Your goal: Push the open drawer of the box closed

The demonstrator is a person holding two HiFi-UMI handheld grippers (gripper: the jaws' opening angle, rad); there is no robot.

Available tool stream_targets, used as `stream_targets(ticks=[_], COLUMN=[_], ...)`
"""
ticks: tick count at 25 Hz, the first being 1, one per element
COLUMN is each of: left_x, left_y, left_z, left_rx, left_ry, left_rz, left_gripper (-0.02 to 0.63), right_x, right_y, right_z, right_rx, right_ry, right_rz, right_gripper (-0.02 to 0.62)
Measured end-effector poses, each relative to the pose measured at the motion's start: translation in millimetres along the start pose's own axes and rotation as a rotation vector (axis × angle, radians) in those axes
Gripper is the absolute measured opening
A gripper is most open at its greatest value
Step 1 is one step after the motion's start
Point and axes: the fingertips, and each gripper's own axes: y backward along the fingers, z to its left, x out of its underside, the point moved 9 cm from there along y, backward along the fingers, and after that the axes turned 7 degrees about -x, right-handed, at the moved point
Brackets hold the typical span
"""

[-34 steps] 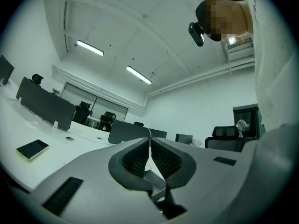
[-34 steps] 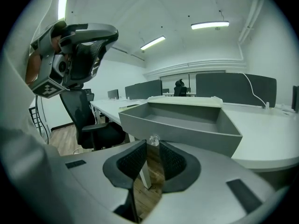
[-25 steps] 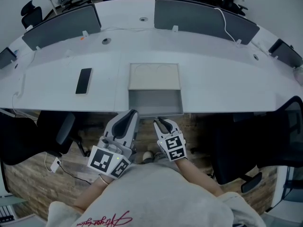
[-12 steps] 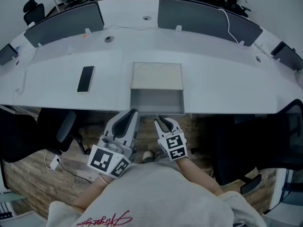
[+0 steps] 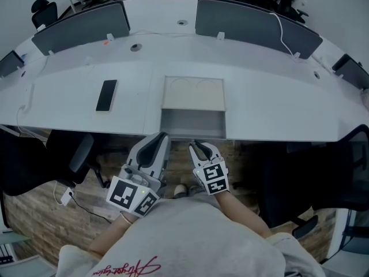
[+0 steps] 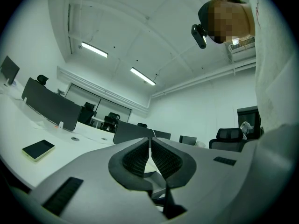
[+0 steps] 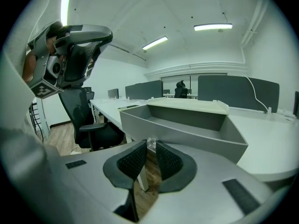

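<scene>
Drawer (image 5: 192, 124) open, jutting past desk (image 5: 277, 108) front edge from box (image 5: 193, 94). Right gripper (image 5: 202, 147) level just before drawer front, jaws narrowly parted, empty. Left gripper (image 5: 159, 137) alongside, tilted upward, clenched, empty.

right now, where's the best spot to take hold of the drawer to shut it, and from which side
Take the middle of the front wall of the drawer, by the small clear knob, coming from your own side. It sticks out of the box toward you, up to the desk edge, its flat front facing the right gripper, so a straight push probably suffices.
</scene>
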Motion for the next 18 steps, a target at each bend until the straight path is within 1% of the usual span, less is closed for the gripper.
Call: stream_targets(ticks=[9,18], left_x=[-0.5,-2.1], left_y=[-3.4,-4.0], left_z=[-0.3,1.9], left_rx=[0.004,-0.011], left_ry=[0.007,0.003], left_rz=[0.006,-0.001], left_gripper=[0.031,0.031], right_x=[-4.7,-9.2], right_y=[-3.0,-7.9], right_z=[-4.8,-12.4], right_rx=[-0.007,-0.010], right_ry=[0.007,0.005], right_rz=[0.006,0.006], right_gripper=[0.069,0.069])
